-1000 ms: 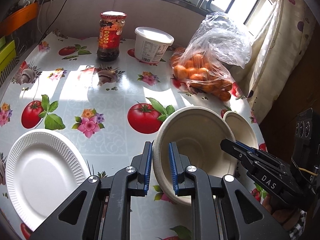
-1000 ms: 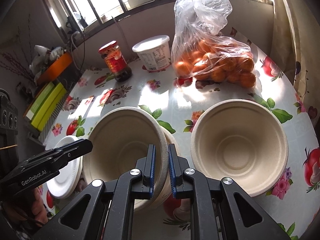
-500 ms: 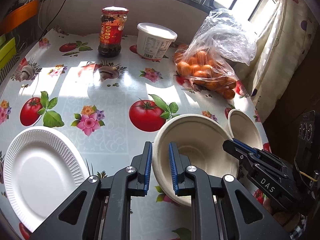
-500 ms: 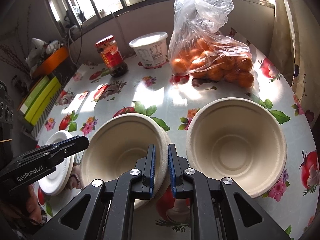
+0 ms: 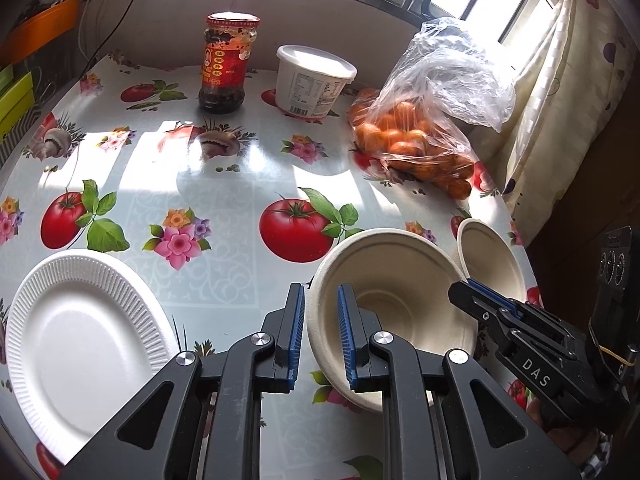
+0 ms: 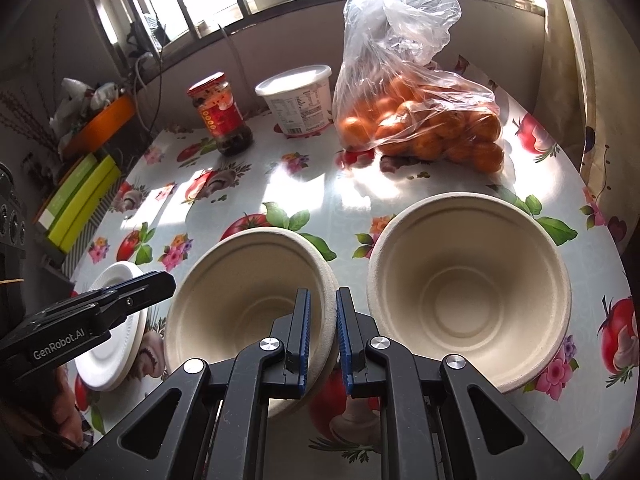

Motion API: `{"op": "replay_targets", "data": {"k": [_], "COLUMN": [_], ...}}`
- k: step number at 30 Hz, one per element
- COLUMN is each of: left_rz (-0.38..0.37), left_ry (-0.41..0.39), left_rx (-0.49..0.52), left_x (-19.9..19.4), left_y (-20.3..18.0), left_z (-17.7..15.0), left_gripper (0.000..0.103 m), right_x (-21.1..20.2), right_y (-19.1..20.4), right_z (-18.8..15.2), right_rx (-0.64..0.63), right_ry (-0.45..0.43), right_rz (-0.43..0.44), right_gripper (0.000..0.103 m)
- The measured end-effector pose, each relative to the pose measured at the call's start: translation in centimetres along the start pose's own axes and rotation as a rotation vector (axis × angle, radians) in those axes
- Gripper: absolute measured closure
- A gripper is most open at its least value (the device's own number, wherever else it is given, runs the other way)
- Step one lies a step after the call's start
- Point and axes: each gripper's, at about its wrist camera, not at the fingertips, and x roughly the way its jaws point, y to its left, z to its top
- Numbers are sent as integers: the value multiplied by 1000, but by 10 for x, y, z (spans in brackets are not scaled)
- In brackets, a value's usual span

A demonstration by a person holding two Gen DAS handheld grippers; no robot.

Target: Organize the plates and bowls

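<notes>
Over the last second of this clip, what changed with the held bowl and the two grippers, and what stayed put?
The held bowl tipped flatter, its opening facing more upward than a second ago. Nothing was let go or newly gripped: the left gripper and the right gripper stay clamped on its opposite rims. The second bowl, the white plate, the jar, the tub and the bag of oranges kept their places.

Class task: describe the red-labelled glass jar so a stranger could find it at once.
Start at the tomato-print tablecloth and look to its far edge under the window. The jar stands left of the white tub; only it is dark glass with a red lid.
</notes>
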Motion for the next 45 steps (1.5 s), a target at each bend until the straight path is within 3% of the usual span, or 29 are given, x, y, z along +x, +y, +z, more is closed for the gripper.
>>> {"op": "replay_targets", "data": {"k": [6,10,15,20,23,36,45], "left_rz": [6,10,25,-1,-28,-90,-94], "left_ry": [6,1,-37,-69,-72,-67,-34], "left_rx": [-5,-4,16,29,35,85,110], "left_x": [0,-3,-15,-28,-33,-35,-22], "left_y": [1,1,-4,-13,-20,-54,-69], "left_z": [-1,-3,-7,-11,-14,-31,-37], "left_gripper": [85,85,78,67,65,65,65], "right_x": [-1,-8,-29,-47,-57,-86,-72], "right_y": [-1,1,1,-3,-8,-72,-106], "right_z": [-1,-4,-8,-12,-17,-42,-48], "right_rx": [0,2,7,16,25,175,270], "right_ry": [-2,-17,-73,-116,-129,-164,-127], "right_rz": [-2,-9,-16,-41,-57,-148,-126], "right_gripper": [85,77,69,65,64,59,59]}}
